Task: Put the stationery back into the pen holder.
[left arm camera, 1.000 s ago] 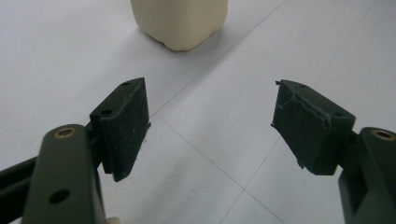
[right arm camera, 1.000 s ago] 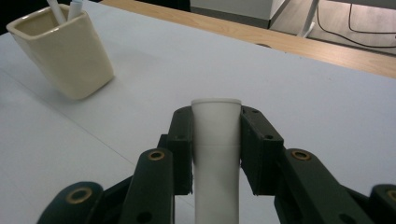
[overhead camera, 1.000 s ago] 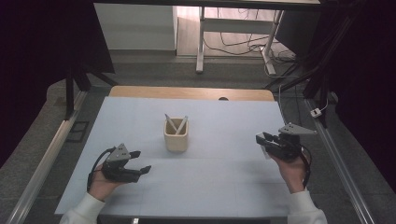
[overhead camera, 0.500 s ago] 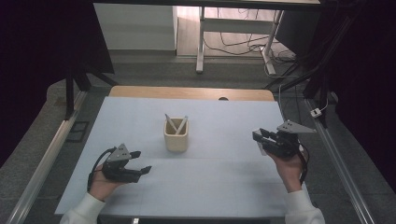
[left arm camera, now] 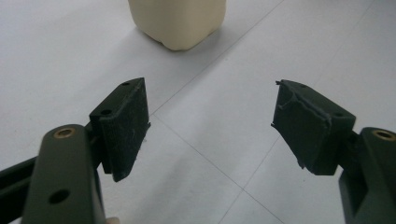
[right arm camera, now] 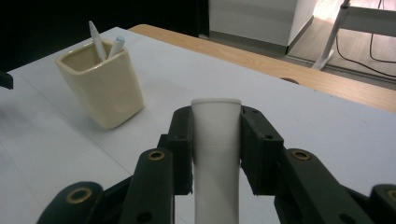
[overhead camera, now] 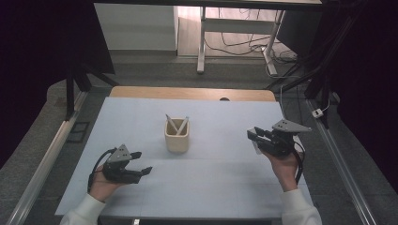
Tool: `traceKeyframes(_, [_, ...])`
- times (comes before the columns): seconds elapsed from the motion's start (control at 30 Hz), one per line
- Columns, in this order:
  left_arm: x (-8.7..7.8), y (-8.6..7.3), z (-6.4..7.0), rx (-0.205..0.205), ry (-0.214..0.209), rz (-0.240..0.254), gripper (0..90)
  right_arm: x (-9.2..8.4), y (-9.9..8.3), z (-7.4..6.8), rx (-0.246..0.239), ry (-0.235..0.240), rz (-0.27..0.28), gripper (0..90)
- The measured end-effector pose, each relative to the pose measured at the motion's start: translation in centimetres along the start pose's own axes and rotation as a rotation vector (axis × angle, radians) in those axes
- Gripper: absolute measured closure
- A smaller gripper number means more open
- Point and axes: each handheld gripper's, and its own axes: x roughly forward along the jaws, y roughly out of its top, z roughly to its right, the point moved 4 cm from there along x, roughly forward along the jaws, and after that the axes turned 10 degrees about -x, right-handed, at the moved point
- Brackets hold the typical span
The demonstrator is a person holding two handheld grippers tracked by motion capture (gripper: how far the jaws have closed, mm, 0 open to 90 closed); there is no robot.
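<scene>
While the high view looks down on the pale table, the cream cup stands near its middle with two pens leaning inside. The left gripper rests low toward the near left corner, well apart from the cup, its jaws spread with nothing between them. The right gripper is held above the right edge of the table, jaws pointing toward the cup, with a white tube clamped in them.

Along the left gripper view, the left gripper has its two black pads standing wide apart over the bare table, and the base of the cup shows at the top, well beyond the pads.

Through the right gripper view, the right gripper presses both pads against the sides of the white tube, which stands upright between them with its flat end on top. Farther off to the left, the cup sits on the table, its pens poking above the rim.
</scene>
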Motion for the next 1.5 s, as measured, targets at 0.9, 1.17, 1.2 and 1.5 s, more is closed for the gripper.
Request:
traceKeyframes(0.9, [0.1, 0.0, 0.0, 0.001, -0.001, -0.002, 25.7, 1.6, 1.7, -1.7, -0.006, 0.051, 0.048, 66.6])
traceKeyframes(1.17, [0.1, 0.0, 0.0, -0.005, 0.003, -0.007, 23.9, 2.0, 2.4, -2.4, -0.016, 0.070, 0.071, 66.7])
traceKeyframes(1.2, [0.1, 0.0, 0.0, -0.006, 0.004, -0.007, 23.2, 2.1, 2.5, -2.5, -0.018, 0.074, 0.073, 66.7])
traceKeyframes(1.5, [0.0, 0.0, 0.0, -0.014, 0.013, -0.009, 20.1, 2.8, 3.3, -3.4, -0.031, 0.089, 0.095, 66.6])
